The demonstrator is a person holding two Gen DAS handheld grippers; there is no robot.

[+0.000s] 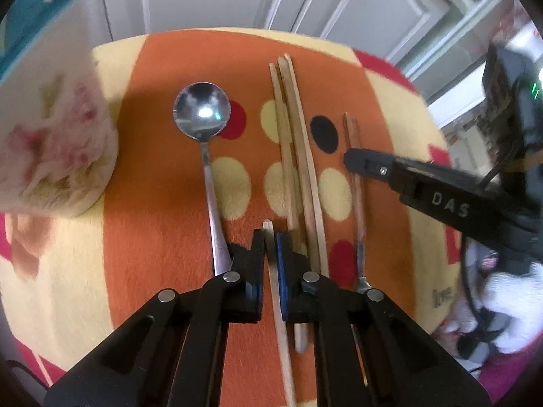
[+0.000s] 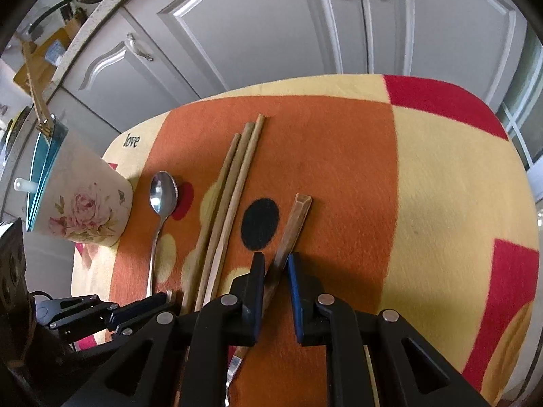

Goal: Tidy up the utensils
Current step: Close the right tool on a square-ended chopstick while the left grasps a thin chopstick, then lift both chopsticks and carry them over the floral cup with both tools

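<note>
My left gripper (image 1: pixel 270 237) is shut on a pale wooden chopstick (image 1: pixel 279 312) above the cloth. A metal spoon (image 1: pixel 203 115) lies to its left and several wooden chopsticks (image 1: pixel 295 156) to its right. A wooden-handled utensil (image 1: pixel 354 176) lies further right. My right gripper (image 2: pixel 275 261) has its jaws around that wooden handle (image 2: pixel 292 227) with a gap on the right side; it also shows in the left wrist view (image 1: pixel 370 166). A floral cup (image 2: pixel 78 203) with a teal rim stands at the left and holds a utensil (image 2: pixel 35 95). The spoon (image 2: pixel 162 193) and chopsticks (image 2: pixel 230 200) lie between.
The table wears an orange, yellow and red dotted cloth (image 2: pixel 441 186). Grey cabinet doors (image 2: pixel 271 23) stand behind it. The floral cup (image 1: pixel 51 129) looms close at the left in the left wrist view. The left gripper (image 2: pixel 135 308) shows at lower left of the right wrist view.
</note>
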